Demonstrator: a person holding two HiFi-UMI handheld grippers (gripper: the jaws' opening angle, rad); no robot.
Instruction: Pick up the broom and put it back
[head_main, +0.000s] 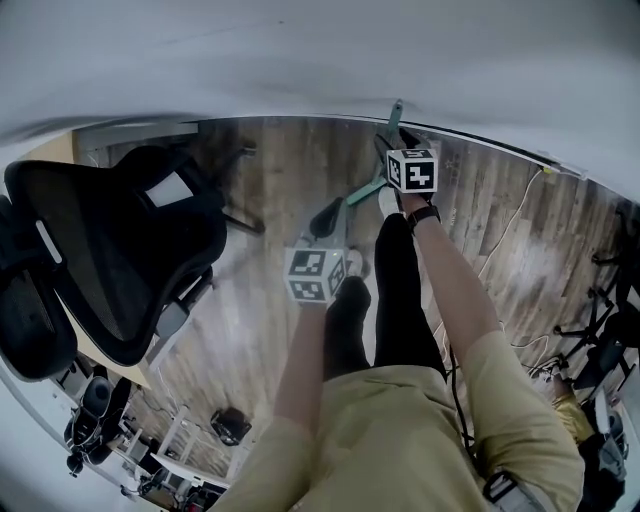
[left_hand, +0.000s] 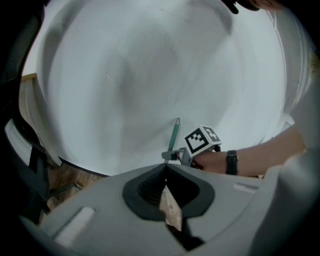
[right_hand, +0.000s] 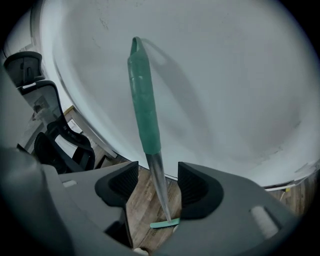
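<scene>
Right tool (right_hand: 158, 176) released, jaws straddling broom (right_hand: 145, 110) leaning on wall (right_hand: 225, 75); left tool (left_hand: 166, 170) clenched, empty. Seemingly finishing put-back; next, backing off without tipping it.

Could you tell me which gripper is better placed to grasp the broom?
Right: the right gripper has the broom between its open jaws; the left gripper is shut, away from it.
</scene>
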